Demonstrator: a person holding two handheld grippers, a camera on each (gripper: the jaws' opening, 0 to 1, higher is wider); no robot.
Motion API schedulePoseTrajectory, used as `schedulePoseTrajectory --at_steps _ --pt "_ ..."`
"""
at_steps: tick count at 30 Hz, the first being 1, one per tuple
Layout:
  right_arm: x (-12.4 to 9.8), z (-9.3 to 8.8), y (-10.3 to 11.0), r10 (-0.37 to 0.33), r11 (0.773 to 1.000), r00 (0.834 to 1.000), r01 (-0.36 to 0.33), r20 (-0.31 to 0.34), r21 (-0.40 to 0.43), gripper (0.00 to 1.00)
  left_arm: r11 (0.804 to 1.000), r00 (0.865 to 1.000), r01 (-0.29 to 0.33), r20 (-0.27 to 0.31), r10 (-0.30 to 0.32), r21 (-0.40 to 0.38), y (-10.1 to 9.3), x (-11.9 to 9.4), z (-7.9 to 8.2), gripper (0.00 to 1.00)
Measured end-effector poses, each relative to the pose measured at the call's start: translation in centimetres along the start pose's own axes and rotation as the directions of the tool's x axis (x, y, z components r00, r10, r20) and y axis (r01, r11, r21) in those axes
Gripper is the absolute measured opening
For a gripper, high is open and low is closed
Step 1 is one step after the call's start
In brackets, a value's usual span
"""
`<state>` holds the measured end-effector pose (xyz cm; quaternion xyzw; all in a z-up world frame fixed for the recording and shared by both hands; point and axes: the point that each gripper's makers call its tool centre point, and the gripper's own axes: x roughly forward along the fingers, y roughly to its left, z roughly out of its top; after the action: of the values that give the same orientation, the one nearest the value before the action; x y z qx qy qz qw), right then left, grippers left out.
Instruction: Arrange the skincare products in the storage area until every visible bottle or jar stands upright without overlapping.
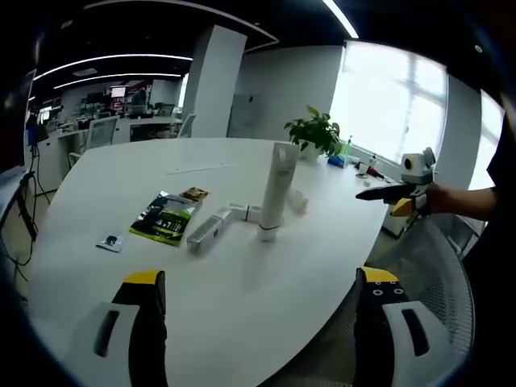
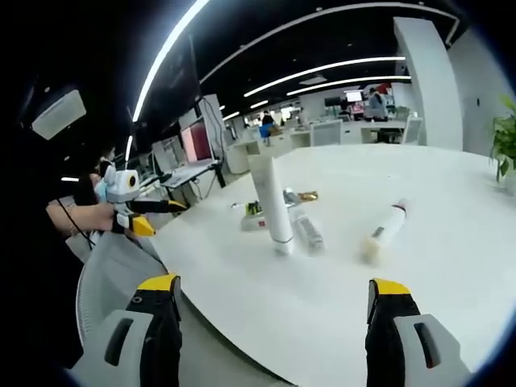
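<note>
On the white worktop (image 2: 419,266) one tall white tube (image 2: 272,203) stands upright on its cap, two tubes (image 2: 384,229) lie flat beside it, the right tongs (image 2: 274,310) hang spread and empty, and the left tongs (image 2: 153,207) reach in from the left.

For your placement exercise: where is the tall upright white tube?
In the left gripper view, the tall white tube stands mid-table, right of the green packet.
</note>
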<state>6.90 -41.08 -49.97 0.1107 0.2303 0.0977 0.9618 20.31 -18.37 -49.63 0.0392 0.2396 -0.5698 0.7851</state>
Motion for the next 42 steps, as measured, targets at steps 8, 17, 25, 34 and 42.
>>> schedulePoseTrajectory --at_steps 8,17,25,34,42 --pt "0.0 0.2 -0.7 -0.018 1.000 1.000 0.018 -0.014 0.001 0.98 1.000 1.000 -0.002 -0.007 0.002 0.005 0.0 0.0 -0.1 0.90" --pt "0.2 0.3 -1.1 -0.020 0.999 0.999 0.021 -0.044 0.028 0.94 1.000 1.000 -0.007 -0.021 0.008 0.031 -0.1 0.1 -0.3 0.90" --pt "0.8 0.7 -2.0 -0.032 0.999 0.998 0.033 -0.049 0.035 0.94 0.999 1.000 -0.018 -0.025 0.019 0.040 0.0 0.1 -0.3 0.90" --pt "1.4 0.7 -3.3 -0.052 0.997 0.995 0.057 -0.083 0.050 0.92 0.997 0.999 -0.019 -0.045 0.022 0.071 0.5 0.1 -0.8 0.89" --pt "2.1 0.7 -4.0 -0.058 0.997 0.992 0.064 -0.110 0.051 0.90 0.996 0.998 -0.028 -0.047 0.032 0.090 0.8 0.3 -1.1 0.88"
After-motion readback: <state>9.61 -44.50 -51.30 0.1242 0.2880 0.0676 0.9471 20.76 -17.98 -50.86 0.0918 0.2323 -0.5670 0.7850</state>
